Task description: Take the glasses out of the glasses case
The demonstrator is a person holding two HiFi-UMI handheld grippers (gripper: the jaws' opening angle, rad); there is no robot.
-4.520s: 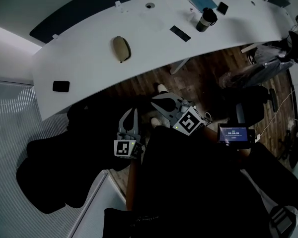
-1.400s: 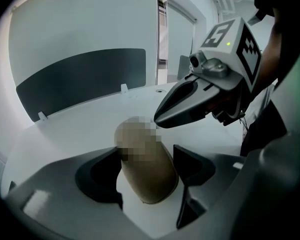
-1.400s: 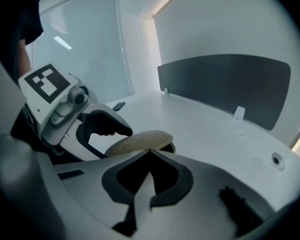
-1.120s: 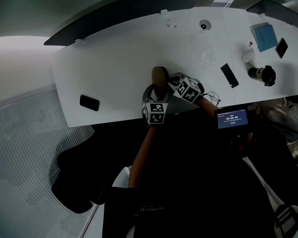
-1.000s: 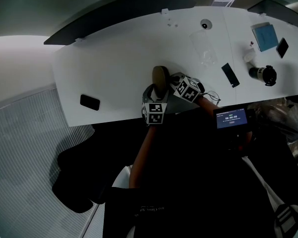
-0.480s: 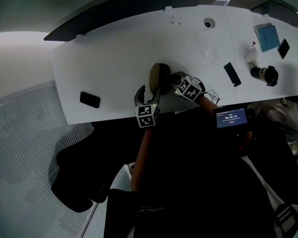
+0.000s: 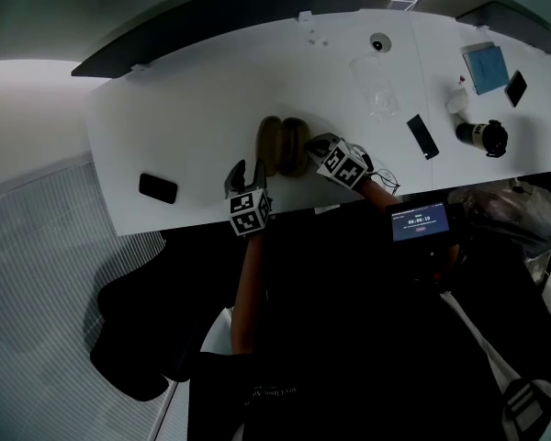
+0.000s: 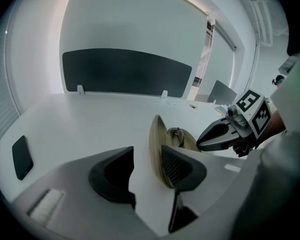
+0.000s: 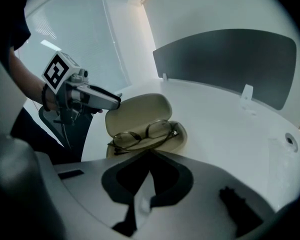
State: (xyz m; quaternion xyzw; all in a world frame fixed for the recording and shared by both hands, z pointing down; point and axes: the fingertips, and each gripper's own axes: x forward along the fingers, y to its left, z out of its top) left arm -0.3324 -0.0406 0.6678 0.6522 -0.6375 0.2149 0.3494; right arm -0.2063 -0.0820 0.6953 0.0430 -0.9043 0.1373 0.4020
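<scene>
The tan glasses case [image 7: 283, 146] lies open on the white table [image 7: 184, 108], its lid [image 9: 137, 111] tipped up to the left. Thin-framed glasses [image 9: 142, 133] rest in its base [image 9: 177, 139]. My right gripper [image 7: 314, 144] is shut, its tips [image 9: 149, 158] at the near rim of the base; I cannot tell if they touch. My left gripper [image 7: 247, 171] hovers left of the lid [image 8: 157, 146], apart from it. Its jaws [image 8: 147, 170] have just been closing, stand open, and only bare table shows between them.
A black phone [image 7: 157, 188] lies left, near the table's front edge. On the right are a second dark phone [image 7: 421, 136], a tumbler [image 7: 482, 136], a blue notebook [image 7: 485, 65] and a clear bag [image 7: 376, 85]. A dark partition [image 7: 230, 12] runs along the far edge.
The case went from shut to open, its lid swung over to the left. My left gripper drew away leftward from the case and its jaws narrowed. The right gripper stayed put.
</scene>
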